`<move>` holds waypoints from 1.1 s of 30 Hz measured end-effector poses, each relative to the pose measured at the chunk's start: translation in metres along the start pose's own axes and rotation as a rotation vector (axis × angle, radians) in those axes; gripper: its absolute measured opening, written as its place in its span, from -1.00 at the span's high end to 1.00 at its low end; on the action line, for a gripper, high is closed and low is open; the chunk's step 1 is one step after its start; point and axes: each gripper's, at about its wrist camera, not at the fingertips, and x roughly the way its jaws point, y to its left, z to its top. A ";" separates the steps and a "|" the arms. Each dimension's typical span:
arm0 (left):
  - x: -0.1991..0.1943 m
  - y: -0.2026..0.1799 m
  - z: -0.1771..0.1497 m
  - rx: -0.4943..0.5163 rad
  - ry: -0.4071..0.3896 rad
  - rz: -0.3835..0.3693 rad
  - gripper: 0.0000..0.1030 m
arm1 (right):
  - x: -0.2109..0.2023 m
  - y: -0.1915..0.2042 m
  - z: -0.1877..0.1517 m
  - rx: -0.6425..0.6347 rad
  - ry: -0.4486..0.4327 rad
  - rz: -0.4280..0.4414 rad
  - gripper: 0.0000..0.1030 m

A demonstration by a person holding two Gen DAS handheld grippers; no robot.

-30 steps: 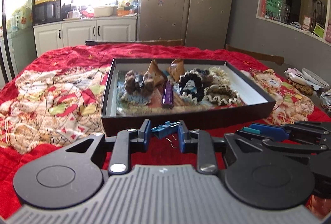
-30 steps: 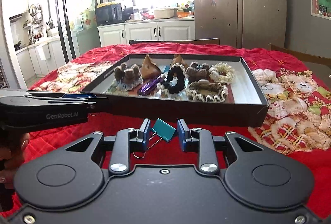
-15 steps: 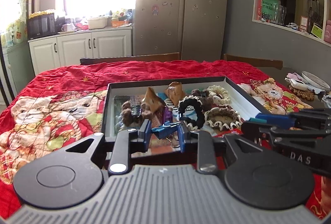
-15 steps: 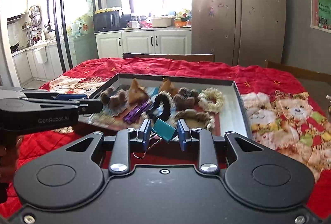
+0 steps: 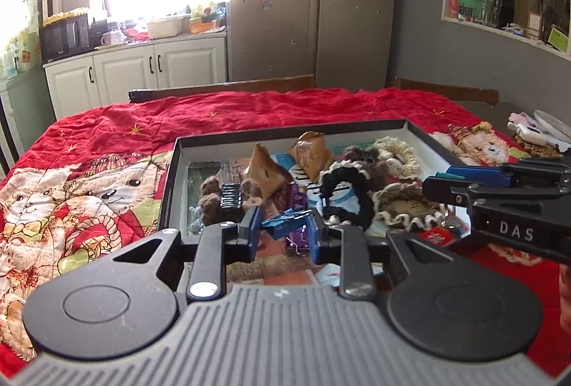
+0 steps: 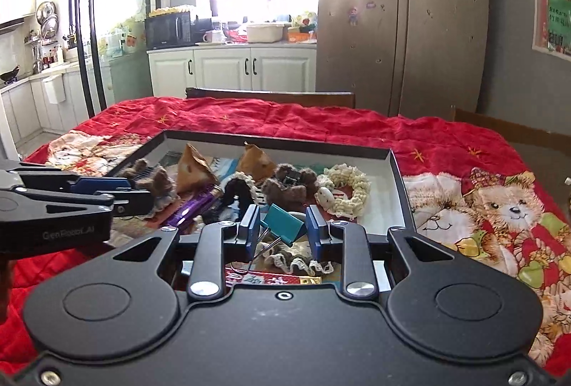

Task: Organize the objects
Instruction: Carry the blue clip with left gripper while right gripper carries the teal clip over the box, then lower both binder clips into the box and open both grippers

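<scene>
Both grippers hang over the near edge of the shallow black tray [image 6: 399, 172] on the red quilted table, left gripper [image 5: 283, 230] fingers clamped on a blue binder clip [image 5: 283, 224], right gripper [image 6: 282, 229] on a teal one [image 6: 285, 224], and either could snag the crocheted scrunchies [image 6: 344, 188] when dropped.

wrist views, low, near shared tray [image 5: 421, 132]
</scene>
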 end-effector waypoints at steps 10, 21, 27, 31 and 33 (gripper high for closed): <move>0.017 0.009 -0.003 -0.018 0.023 0.012 0.41 | 0.028 -0.004 -0.001 -0.023 0.024 -0.011 0.49; 0.027 0.015 -0.005 -0.026 0.030 0.017 0.41 | 0.046 -0.004 -0.006 -0.044 0.065 -0.019 0.49; 0.035 0.014 -0.008 -0.016 0.041 0.025 0.41 | 0.052 -0.006 -0.006 -0.055 0.087 -0.019 0.49; 0.036 0.013 -0.008 -0.010 0.038 0.030 0.40 | 0.055 -0.007 -0.006 -0.060 0.097 -0.017 0.49; 0.037 0.013 -0.008 -0.007 0.040 0.030 0.40 | 0.056 -0.007 -0.006 -0.063 0.103 -0.015 0.48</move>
